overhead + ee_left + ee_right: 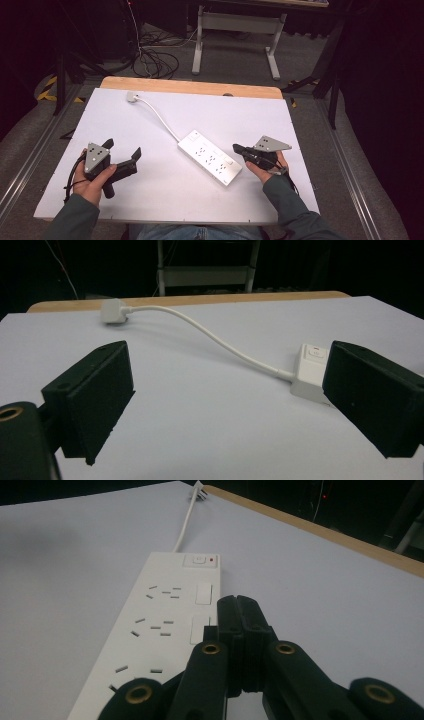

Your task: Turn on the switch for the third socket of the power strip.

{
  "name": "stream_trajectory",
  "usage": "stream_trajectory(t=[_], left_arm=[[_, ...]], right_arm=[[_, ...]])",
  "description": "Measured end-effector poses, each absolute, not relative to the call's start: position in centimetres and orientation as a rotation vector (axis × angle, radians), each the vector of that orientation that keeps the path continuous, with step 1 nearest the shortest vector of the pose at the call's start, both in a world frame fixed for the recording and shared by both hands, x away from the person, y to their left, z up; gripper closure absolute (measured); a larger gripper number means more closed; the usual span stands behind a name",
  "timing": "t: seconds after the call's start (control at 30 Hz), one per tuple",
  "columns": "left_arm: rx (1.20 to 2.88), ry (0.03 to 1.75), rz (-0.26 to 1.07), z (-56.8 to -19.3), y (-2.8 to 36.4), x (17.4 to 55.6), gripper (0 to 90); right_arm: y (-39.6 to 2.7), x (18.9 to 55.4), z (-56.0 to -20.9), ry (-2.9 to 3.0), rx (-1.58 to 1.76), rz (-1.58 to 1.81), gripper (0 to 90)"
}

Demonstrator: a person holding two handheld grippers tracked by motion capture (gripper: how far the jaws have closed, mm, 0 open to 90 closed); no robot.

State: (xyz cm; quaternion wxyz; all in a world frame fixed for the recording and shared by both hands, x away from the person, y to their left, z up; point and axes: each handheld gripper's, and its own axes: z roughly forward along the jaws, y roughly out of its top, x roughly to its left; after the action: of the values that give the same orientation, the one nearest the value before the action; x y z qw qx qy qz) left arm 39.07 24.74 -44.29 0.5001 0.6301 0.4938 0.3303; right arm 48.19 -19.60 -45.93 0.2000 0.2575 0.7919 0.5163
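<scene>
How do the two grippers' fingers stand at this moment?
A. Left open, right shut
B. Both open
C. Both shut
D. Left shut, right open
A: the left gripper has fingers spread wide over the sheet, while the right gripper has fingers pressed together, empty, beside the power strip.

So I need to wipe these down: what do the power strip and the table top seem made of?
Power strip: looks like white moulded plastic, smooth and slightly glossy, with crisp socket slots. Table top: matt white sheet, possibly laminate, over a pale wooden board showing along the far edge.
</scene>
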Motion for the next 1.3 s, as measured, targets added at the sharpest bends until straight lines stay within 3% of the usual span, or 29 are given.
stream_trajectory(t=[0.77, 0.9, 1.1, 1.3], left_arm=[[1.529, 1.187, 0.798, -44.3, 24.5, 39.2, 6.6], [1.528, 1.185, 0.797, -44.3, 24.5, 39.3, 6.6], [1.528, 1.185, 0.799, -44.2, 24.5, 39.2, 6.6], [1.532, 1.185, 0.799, -44.2, 24.4, 39.3, 6.6]], right_arm=[[-20.7, 47.6, -45.2, 2.147, 0.732, 1.531, 64.7], [-20.9, 47.6, -45.1, 2.124, 0.766, 1.525, 57.0], [-21.3, 47.6, -45.0, 2.102, 0.794, 1.538, 54.2], [-21.4, 47.6, -45.0, 2.09, 0.817, 1.54, 43.6]])
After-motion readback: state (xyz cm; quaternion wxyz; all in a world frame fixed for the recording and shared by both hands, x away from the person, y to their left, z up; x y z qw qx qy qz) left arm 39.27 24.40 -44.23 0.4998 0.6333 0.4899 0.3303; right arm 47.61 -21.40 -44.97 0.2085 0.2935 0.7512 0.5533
